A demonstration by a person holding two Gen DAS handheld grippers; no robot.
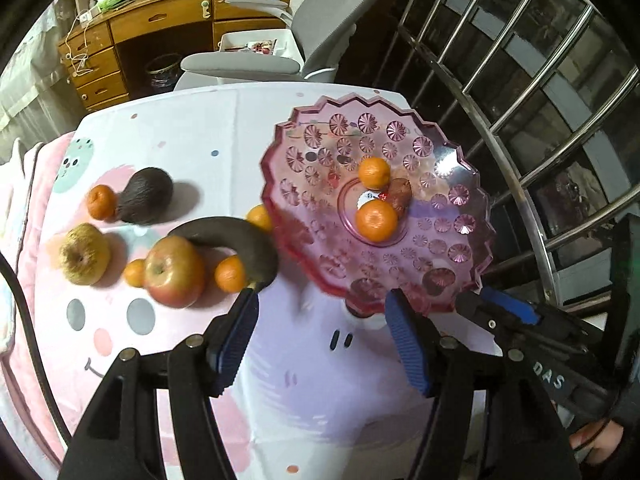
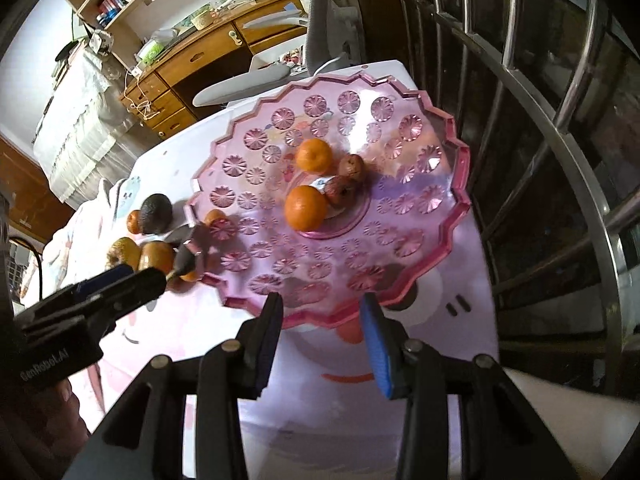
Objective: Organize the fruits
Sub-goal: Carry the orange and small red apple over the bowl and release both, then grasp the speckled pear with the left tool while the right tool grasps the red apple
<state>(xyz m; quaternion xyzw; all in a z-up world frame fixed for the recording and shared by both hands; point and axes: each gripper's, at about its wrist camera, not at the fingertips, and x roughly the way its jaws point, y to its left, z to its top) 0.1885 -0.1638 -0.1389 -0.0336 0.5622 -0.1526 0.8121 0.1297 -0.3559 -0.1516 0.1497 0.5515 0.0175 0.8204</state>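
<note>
Cartoon tablecloth (image 1: 192, 128), pink dish (image 2: 460, 184) holding tangerines (image 1: 376, 220), seemingly dates, both tongs apart, empty.

The left gripper (image 1: 320, 312) hangs with its blue-padded jaws apart and empty above the pink cartoon-print tablecloth (image 1: 192, 128). Ahead and right of it stands a pink cut-glass footed plate (image 1: 460, 208) holding two mandarins (image 1: 376, 220). Ahead-left lie a blackened curved banana (image 1: 240, 240), a red-yellow apple (image 1: 174, 270) and a dark avocado (image 1: 146, 196).
</note>
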